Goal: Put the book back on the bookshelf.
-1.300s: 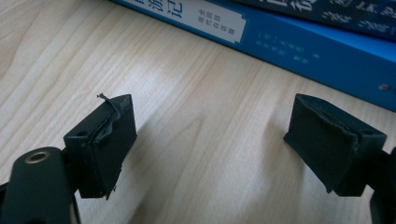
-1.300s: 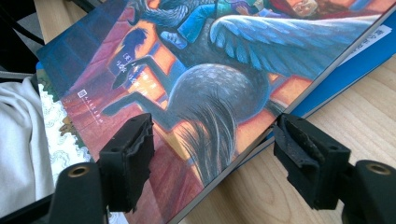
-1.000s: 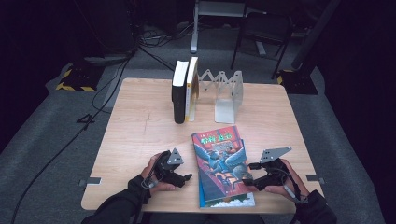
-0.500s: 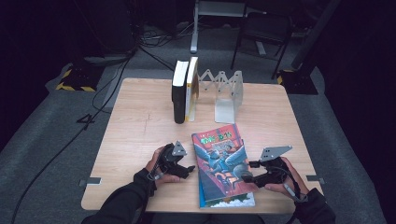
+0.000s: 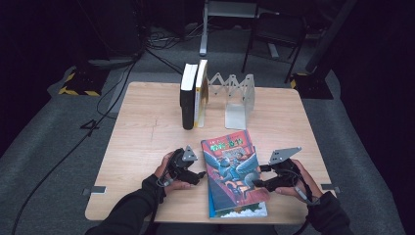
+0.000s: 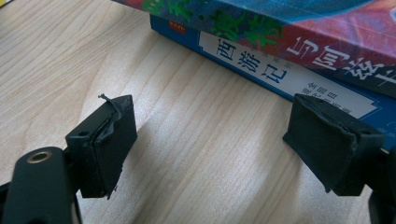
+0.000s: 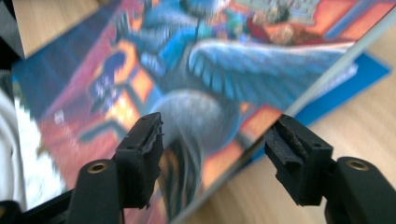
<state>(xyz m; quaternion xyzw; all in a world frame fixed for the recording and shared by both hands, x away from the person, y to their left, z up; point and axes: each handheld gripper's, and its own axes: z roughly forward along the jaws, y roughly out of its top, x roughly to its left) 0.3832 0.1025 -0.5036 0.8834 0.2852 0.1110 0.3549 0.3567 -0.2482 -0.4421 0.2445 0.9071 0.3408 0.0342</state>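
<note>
The blue book's (image 6: 299, 86) spine reads 西游记, upper right of the left gripper view, beneath the red-covered book (image 5: 232, 166); left hand-held gripper (image 6: 210, 140) spread, right hand-held gripper (image 7: 215, 158) spread astride the red book's edge, its jaws just opening slightly.

We see a light wooden desk (image 5: 147, 127) on grey carpet (image 5: 44, 147), a dark chair (image 5: 276, 32) beyond it, cables (image 5: 161, 41) trailing across the dim far floor.

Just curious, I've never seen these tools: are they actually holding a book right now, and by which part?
Neither. The right hand-held gripper straddles the red-covered book's right edge, jaws open; the left hand-held gripper stands open beside the spines.
</note>
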